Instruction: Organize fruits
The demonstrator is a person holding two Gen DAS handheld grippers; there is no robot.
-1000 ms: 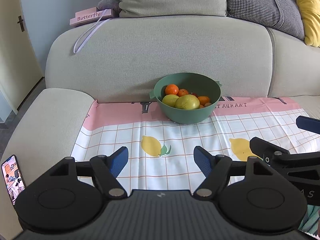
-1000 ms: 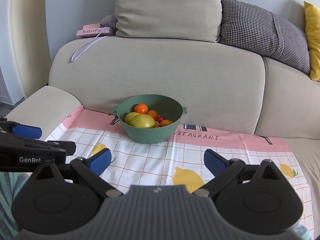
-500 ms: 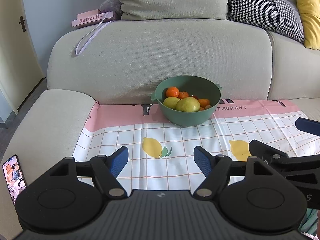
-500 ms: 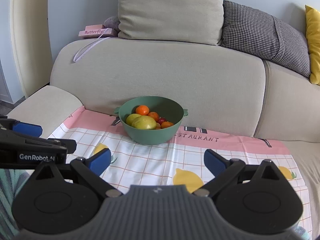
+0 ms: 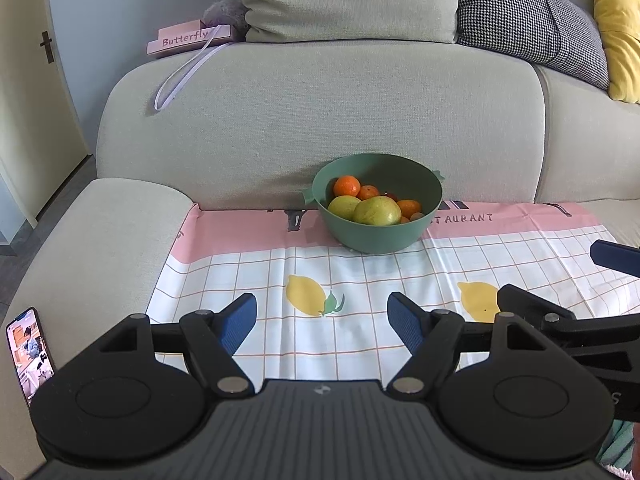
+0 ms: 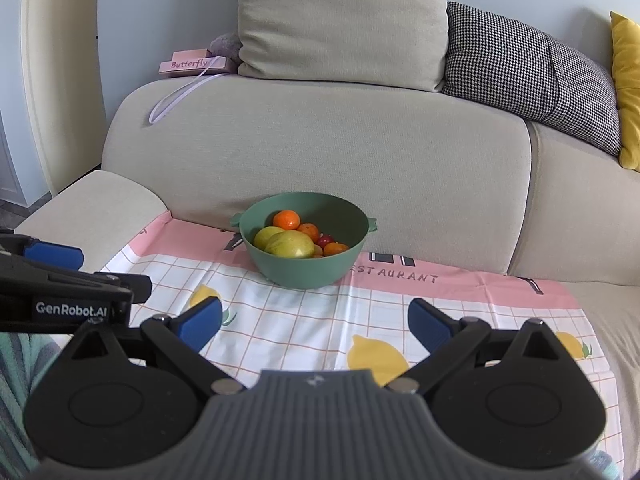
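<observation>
A green bowl (image 5: 428, 188) (image 6: 352, 216) stands on a lemon-print cloth (image 5: 360, 272) (image 6: 320, 312) at the back of the sofa seat. It holds yellow-green fruits (image 5: 377, 211) (image 6: 290, 244), several small oranges (image 5: 346, 186) (image 6: 286, 219) and a small red fruit (image 6: 325, 240). My left gripper (image 5: 322, 322) hangs open and empty over the cloth's near part, well short of the bowl. My right gripper (image 6: 314, 325) is also open and empty, beside it on the right. Each gripper's blue-tipped fingers (image 5: 616, 258) (image 6: 54, 254) show at the edge of the other's view.
Beige sofa back (image 5: 320, 120) rises right behind the bowl, with a beige cushion (image 5: 348, 0), a houndstooth cushion (image 5: 528, 20) and a yellow cushion (image 5: 616, 32) on top. A pink "Butterfly" box (image 5: 188, 40) with a strap sits at the left. A phone (image 5: 28, 356) lies on the armrest.
Both grippers have drawn back and risen slightly, so the bowl sits a little lower and farther in both views. Their fingers stay open as before.
</observation>
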